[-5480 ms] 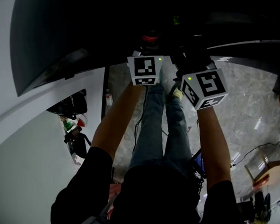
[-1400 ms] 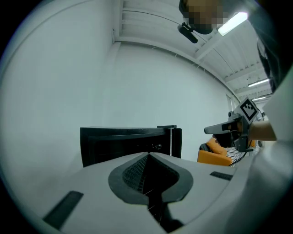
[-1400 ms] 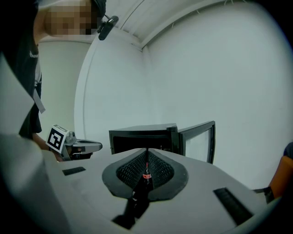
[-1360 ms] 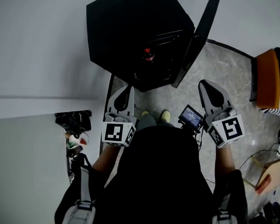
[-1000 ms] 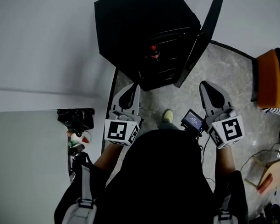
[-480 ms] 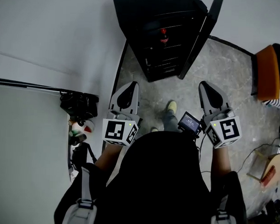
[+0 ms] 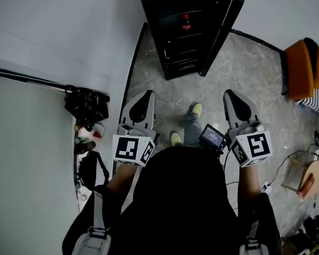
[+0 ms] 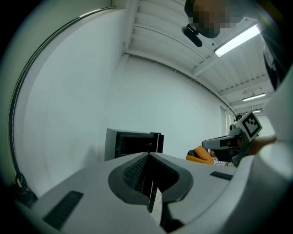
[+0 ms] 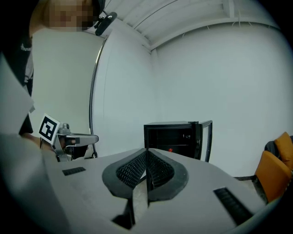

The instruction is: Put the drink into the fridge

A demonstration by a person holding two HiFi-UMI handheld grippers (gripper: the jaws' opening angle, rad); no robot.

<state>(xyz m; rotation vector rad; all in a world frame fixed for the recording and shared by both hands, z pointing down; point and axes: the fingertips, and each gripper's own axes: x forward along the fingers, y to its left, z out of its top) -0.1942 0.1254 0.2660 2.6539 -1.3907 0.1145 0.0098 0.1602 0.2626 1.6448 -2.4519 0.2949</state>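
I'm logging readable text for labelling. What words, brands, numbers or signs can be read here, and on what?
No text in these views is legible.
Marker cube on the left gripper: black-and-white square pattern, no letters.
Marker cube on the right gripper: the same.
Small screen beside the right gripper: lit, too small to read.
Drink in the fridge: shows red, label too small to read.

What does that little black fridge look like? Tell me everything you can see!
The fridge is small, black and boxy. Its door hangs open on the right, showing dark shelves inside. A drink with red on it sits on an upper shelf. The fridge stands upright on the grey stone-looking floor, close to the white wall.
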